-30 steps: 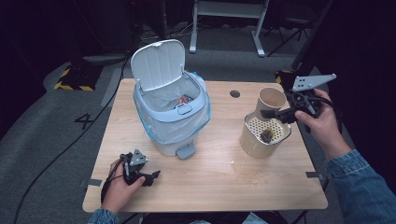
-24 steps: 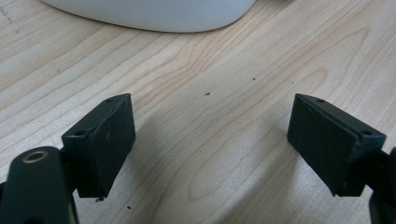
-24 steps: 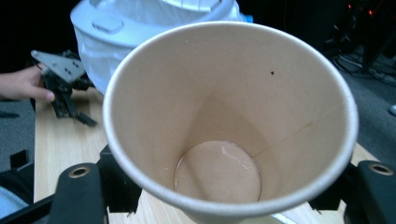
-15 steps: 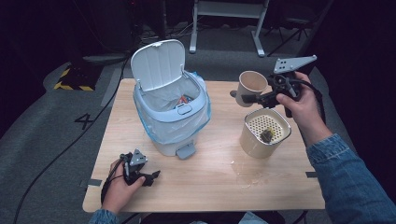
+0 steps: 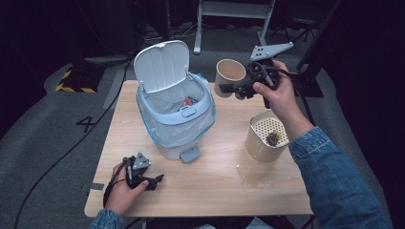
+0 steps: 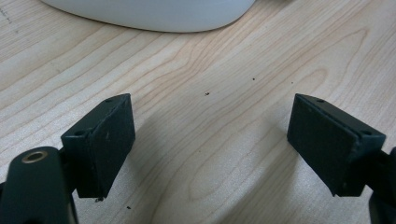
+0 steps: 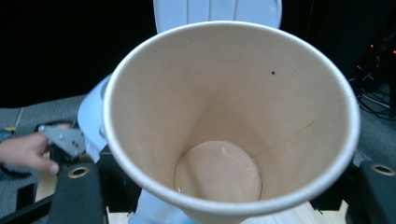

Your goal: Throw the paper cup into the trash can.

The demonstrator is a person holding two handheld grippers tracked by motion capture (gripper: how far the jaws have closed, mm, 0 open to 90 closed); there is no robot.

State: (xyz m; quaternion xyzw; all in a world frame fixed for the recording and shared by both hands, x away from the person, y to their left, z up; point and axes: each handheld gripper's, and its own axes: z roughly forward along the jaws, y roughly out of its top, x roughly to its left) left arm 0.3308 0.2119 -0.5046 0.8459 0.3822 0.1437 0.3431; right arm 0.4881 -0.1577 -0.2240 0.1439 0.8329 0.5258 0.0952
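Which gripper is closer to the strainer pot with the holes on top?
The right gripper. It holds a paper cup up above the table, just behind the strainer pot. The left gripper rests at the table's near-left edge, far across from the pot.

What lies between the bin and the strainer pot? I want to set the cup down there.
In the high view, bare wood separates the bin from the pot; a wet patch lies nearer the front edge.

left tongs (image 5: 154,181): low by near edge, jaws spread | right tongs (image 5: 228,88): raised, arm extended, jaws clamped
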